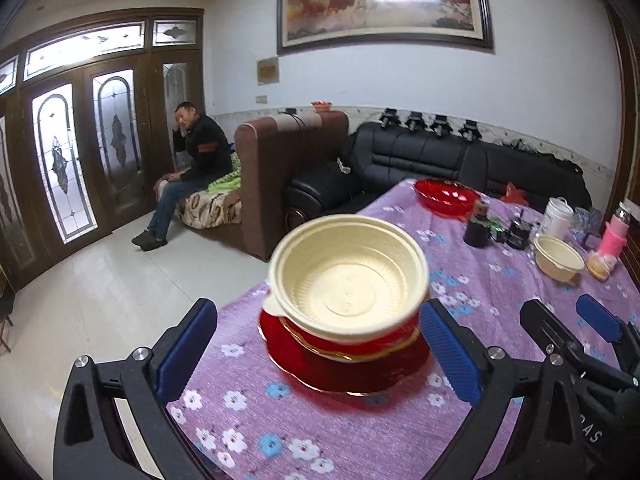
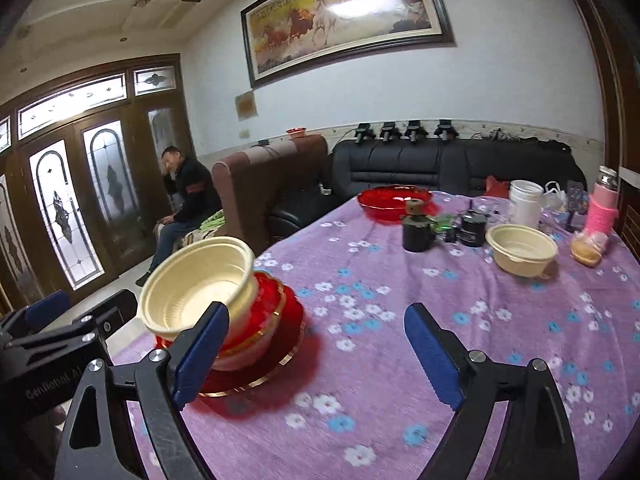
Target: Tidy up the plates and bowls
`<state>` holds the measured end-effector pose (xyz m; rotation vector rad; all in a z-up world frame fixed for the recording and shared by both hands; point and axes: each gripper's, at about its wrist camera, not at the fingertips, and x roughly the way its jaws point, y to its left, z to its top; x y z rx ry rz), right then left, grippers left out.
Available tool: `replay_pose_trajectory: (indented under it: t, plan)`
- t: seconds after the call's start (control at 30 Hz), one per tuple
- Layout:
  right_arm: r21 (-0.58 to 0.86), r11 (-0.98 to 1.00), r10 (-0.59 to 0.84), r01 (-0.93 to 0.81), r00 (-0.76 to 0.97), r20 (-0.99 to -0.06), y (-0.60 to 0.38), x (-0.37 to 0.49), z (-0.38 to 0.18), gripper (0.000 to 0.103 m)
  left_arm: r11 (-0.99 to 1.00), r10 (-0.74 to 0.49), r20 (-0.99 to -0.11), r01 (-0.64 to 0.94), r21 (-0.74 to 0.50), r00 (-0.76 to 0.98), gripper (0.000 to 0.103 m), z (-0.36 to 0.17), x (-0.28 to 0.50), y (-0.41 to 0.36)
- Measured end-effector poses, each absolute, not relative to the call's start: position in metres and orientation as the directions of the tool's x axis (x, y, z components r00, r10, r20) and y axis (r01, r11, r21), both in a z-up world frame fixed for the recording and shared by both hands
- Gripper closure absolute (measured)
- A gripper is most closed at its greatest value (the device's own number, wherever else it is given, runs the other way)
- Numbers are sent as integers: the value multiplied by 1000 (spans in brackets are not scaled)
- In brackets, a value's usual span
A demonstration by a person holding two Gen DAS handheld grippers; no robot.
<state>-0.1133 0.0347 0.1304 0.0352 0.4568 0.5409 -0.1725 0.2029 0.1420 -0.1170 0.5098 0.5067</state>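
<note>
A cream plastic bowl (image 1: 346, 276) sits on top of a stack of a red bowl with a gold rim (image 1: 360, 344) and a red plate (image 1: 344, 372) near the table's left edge. My left gripper (image 1: 320, 348) is open, its blue fingers either side of the stack without touching it. The stack also shows in the right wrist view (image 2: 224, 304), at the left. My right gripper (image 2: 316, 356) is open and empty to the right of the stack. A second cream bowl (image 2: 520, 250) and a red plate (image 2: 394, 200) lie farther back.
The table has a purple flowered cloth (image 2: 400, 360). Black jars (image 2: 416, 232), a white container (image 2: 526, 200), a pink bottle (image 2: 602, 208) and a bun (image 2: 586, 252) stand at the far right. Sofas and a seated man (image 2: 184, 196) are beyond the table.
</note>
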Motion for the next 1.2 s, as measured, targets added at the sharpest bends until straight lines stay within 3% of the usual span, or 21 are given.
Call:
replay_pose_trajectory:
  t: [0.3, 1.2]
  plan:
    - [170, 880, 472, -443, 775, -420, 6, -119, 121, 10, 879, 418, -552, -475, 44, 721, 2, 129, -157, 190]
    - [152, 878, 463, -454, 726, -509, 32, -128, 91, 9, 901, 356, -584, -435, 6, 729, 2, 116, -168, 194]
